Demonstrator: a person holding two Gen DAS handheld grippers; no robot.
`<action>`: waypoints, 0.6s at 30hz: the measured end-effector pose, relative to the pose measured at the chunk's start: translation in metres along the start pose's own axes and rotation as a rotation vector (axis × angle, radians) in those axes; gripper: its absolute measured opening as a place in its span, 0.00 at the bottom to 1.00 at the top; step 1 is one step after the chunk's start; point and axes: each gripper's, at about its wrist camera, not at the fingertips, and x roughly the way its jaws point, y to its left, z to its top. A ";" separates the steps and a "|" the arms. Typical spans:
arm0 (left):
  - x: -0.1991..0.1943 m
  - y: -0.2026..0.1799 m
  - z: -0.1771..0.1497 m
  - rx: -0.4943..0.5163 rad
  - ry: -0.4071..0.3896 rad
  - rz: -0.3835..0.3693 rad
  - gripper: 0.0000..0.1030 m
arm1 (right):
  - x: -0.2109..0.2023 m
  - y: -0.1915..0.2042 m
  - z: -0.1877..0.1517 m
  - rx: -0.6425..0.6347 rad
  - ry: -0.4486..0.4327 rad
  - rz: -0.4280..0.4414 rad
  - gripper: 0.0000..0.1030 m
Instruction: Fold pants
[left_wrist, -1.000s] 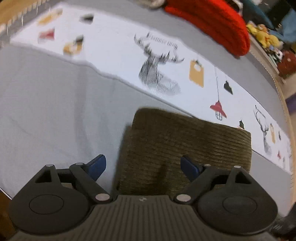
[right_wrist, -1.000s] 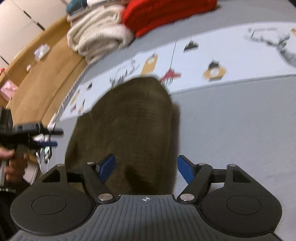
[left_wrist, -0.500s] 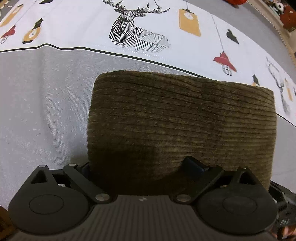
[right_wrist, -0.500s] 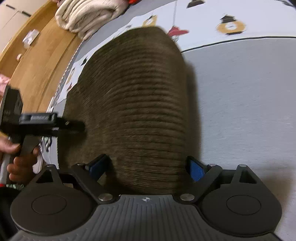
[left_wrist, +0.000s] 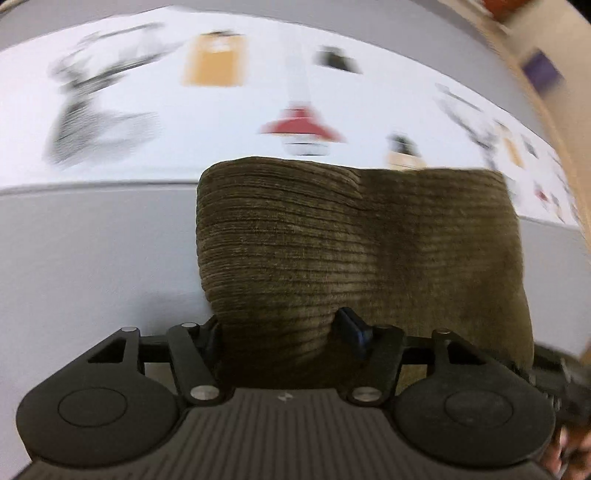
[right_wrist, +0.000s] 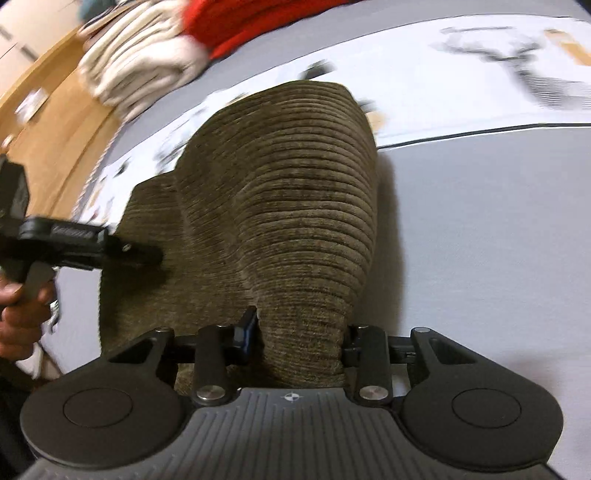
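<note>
The folded olive corduroy pants (left_wrist: 369, 251) lie on the grey bed sheet (left_wrist: 92, 258). My left gripper (left_wrist: 280, 332) has its jaws closing on the pants' near edge, and the cloth bunches up between the pads. My right gripper (right_wrist: 299, 336) is also closing. It pinches a raised ridge of the pants (right_wrist: 288, 206) at their near right corner. In the right wrist view the left gripper (right_wrist: 147, 254) reaches in from the left onto the pants' left edge, with a hand (right_wrist: 22, 306) holding it.
A white band with deer and lamp prints (left_wrist: 258, 110) crosses the sheet behind the pants. At the back left lie a cream folded knit (right_wrist: 140, 70) and a red knit (right_wrist: 251, 22). A wooden surface (right_wrist: 55, 129) runs along the left edge.
Both grippers came down onto the pants' near edge and their jaws narrowed from wide open onto the cloth. The fabric, flat before, now bunches into ridges between the pads.
</note>
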 end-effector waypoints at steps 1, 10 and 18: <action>0.002 -0.015 0.002 0.028 -0.011 -0.027 0.65 | -0.011 -0.016 0.001 0.006 -0.019 -0.027 0.37; -0.025 -0.094 -0.005 0.196 -0.219 -0.105 0.67 | -0.094 -0.141 0.008 0.125 -0.122 -0.248 0.48; -0.012 -0.166 -0.043 0.548 -0.236 -0.190 0.38 | -0.139 -0.113 -0.013 -0.070 -0.194 -0.255 0.47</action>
